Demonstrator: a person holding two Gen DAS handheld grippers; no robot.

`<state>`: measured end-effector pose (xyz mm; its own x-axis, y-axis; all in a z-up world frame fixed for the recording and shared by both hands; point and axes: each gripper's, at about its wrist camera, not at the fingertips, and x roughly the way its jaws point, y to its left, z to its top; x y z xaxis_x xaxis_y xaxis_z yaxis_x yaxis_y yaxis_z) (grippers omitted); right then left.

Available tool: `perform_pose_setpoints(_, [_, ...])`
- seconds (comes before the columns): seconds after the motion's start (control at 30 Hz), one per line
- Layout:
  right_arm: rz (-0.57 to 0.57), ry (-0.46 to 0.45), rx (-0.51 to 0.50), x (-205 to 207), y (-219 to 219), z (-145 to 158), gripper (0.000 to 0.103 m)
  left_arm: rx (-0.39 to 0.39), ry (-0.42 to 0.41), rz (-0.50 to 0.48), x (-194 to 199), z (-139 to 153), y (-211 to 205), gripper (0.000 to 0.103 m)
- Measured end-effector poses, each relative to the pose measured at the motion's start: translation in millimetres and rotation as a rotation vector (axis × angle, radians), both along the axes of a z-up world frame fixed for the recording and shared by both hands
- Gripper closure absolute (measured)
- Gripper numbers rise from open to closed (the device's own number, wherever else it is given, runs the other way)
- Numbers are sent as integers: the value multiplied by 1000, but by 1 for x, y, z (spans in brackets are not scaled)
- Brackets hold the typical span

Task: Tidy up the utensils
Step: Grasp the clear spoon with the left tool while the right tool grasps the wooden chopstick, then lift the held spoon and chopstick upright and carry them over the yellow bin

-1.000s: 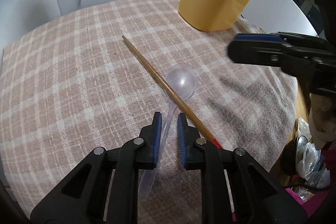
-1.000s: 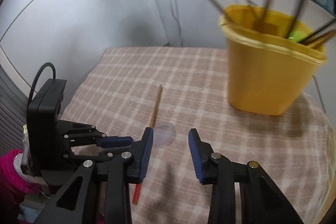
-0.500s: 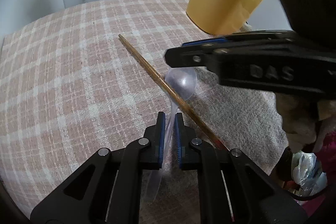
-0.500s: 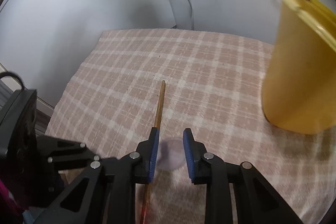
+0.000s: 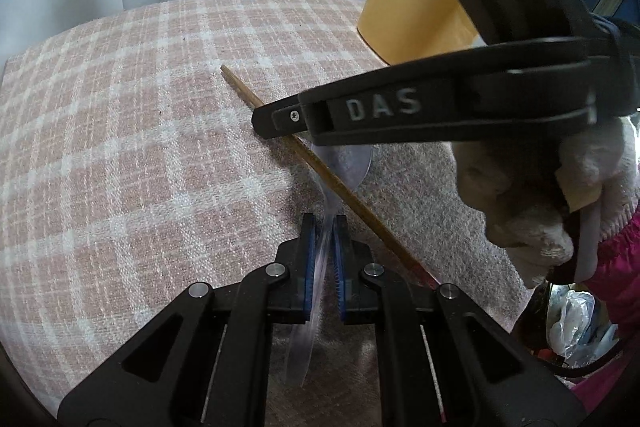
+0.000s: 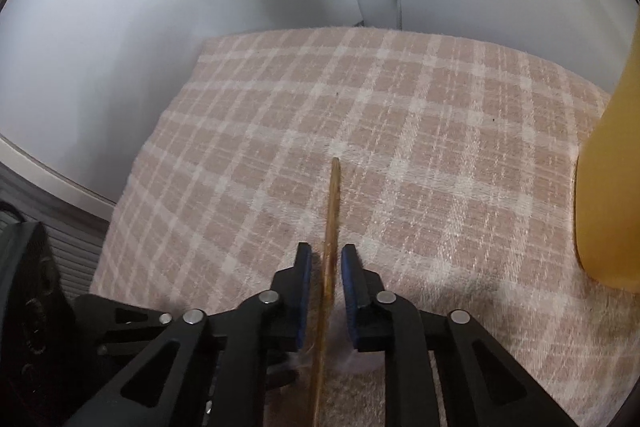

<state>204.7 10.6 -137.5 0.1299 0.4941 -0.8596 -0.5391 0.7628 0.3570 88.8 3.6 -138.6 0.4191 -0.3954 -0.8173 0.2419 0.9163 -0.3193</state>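
Here 2 utensils lie crossed on the checked cloth [image 5: 120, 155] that covers the bench: a clear plastic spoon [image 5: 348, 163] and a wooden chopstick [image 5: 340, 187] resting across the spoon's neck, both a little way in front of the yellow utensil holder [image 5: 412, 11].

The spoon looks very light, thin and slick, with some flex in its handle, so it probably bends or twists if squeezed hard; the flat handle is the sensible place to take it, not the bowl. The chopstick looks light, stiff and narrow, likely to roll or pivot if caught off-centre, so a hold near its middle should carry it best.

The left claw [image 5: 323, 251] is all but closed, its blue pads pressed on the spoon's handle just behind the neck, with the handle's tail running back between the fingers. The right claw [image 6: 325, 263] sits astride the chopstick partway along its length; its pads have come in almost fully, and the stick runs straight between them, so I judge it pinched, though a sliver of gap shows on either side in the right wrist view. In the left wrist view its black finger reaches across above the spoon's bowl.
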Motion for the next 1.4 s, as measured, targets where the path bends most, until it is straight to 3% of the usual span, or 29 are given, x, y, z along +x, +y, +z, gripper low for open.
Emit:
perform_pose_setpoints(0.13, [-25,5,1,2,-4,3,99,4,0,10,-6,-2,2,97])
perform_pose_setpoints(0.37, [-89,-76,1,-10,-26,27,99,-13,8,98,-6,-4,24,99])
perform_pose_setpoints(0.67, [-129,-71,-1,-17,-47,32,100,69,72,20,12,-3,24,98])
perform_pose_setpoints(0.77, [-131,-89,9,-21,-54,41,100,16,96,52,23,0,31,99])
perform_pose_setpoints(0.93, [-129,-135,32,-30,-64,62,100,-76,62,137,29,12,66,99])
perform_pose_setpoints(1.07, [-134,-171,52,-36,-74,79,100,-149,16,193,23,28,104,99])
perform_pose_setpoints(1.27, [-155,-211,106,-46,-91,105,100,-249,-55,245,14,55,129,99])
perform_pose_setpoints(1.4, [-175,-253,146,-55,-106,121,100,-255,-125,244,13,74,131,99])
